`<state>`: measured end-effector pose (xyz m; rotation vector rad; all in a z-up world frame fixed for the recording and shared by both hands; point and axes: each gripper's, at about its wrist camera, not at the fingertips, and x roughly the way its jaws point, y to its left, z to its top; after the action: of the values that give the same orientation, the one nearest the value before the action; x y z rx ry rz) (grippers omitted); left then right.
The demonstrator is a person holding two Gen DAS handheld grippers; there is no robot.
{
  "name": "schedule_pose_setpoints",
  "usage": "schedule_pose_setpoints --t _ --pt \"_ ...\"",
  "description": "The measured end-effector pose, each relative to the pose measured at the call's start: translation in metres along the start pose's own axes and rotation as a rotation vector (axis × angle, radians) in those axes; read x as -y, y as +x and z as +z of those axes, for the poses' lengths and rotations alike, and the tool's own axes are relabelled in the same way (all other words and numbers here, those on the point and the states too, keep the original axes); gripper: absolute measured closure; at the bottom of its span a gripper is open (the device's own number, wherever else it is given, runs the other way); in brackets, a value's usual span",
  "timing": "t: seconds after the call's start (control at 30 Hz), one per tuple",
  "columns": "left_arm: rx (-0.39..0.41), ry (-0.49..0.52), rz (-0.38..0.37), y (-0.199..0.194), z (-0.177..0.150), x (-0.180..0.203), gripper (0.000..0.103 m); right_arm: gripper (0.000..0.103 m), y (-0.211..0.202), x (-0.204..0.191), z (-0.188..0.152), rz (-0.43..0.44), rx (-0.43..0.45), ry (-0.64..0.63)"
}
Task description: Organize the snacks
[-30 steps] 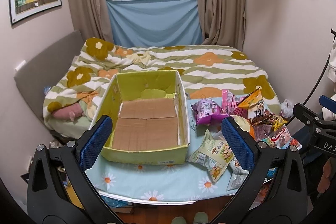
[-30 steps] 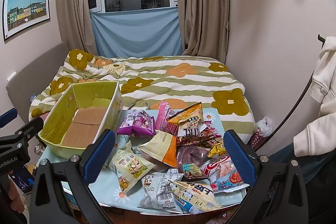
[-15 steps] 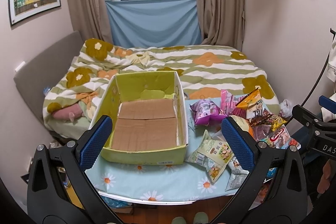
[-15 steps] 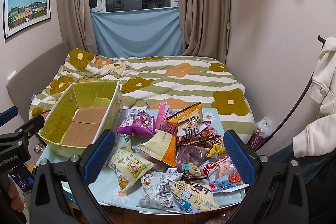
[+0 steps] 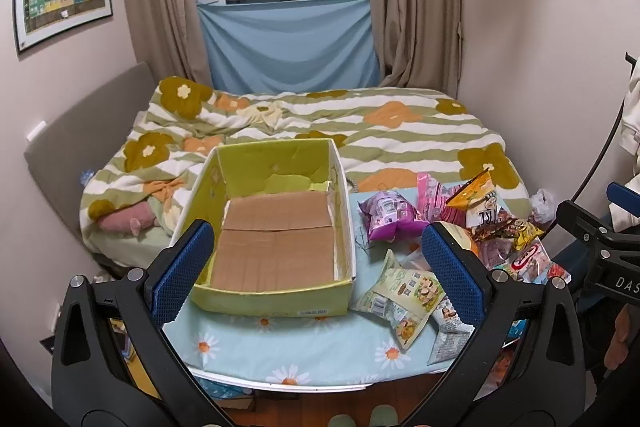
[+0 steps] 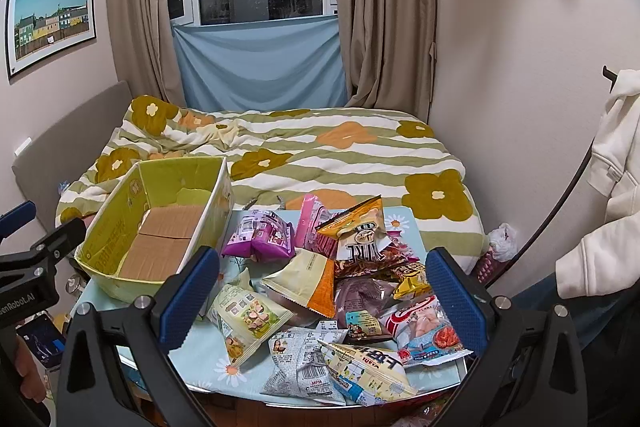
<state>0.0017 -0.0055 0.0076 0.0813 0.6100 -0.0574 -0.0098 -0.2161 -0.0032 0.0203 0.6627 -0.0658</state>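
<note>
Zero snacks packed so far. Yellow box (image 5: 276,247) sitting bare on the table (image 5: 304,355), snack pile (image 6: 340,287) heaped just beside it. Left gripper (image 5: 316,267) and right gripper (image 6: 320,295) both spread wide, holding nothing. Basically everything left to do.

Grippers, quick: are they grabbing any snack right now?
Left gripper: open, holding nothing, above the yellow box.
Right gripper: open, holding nothing, above the snack pile.
</note>
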Motion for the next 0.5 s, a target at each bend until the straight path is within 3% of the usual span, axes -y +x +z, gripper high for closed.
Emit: schedule_pose_setpoints --t 0.33,0.5 --pt "0.002 -0.001 -0.009 0.001 0.001 0.002 0.000 0.000 -0.003 0.004 0.004 0.002 0.007 0.005" --pt "-0.030 -0.020 -0.084 0.007 0.006 0.000 0.000 0.000 -0.014 0.015 0.010 -0.012 0.025 0.028"
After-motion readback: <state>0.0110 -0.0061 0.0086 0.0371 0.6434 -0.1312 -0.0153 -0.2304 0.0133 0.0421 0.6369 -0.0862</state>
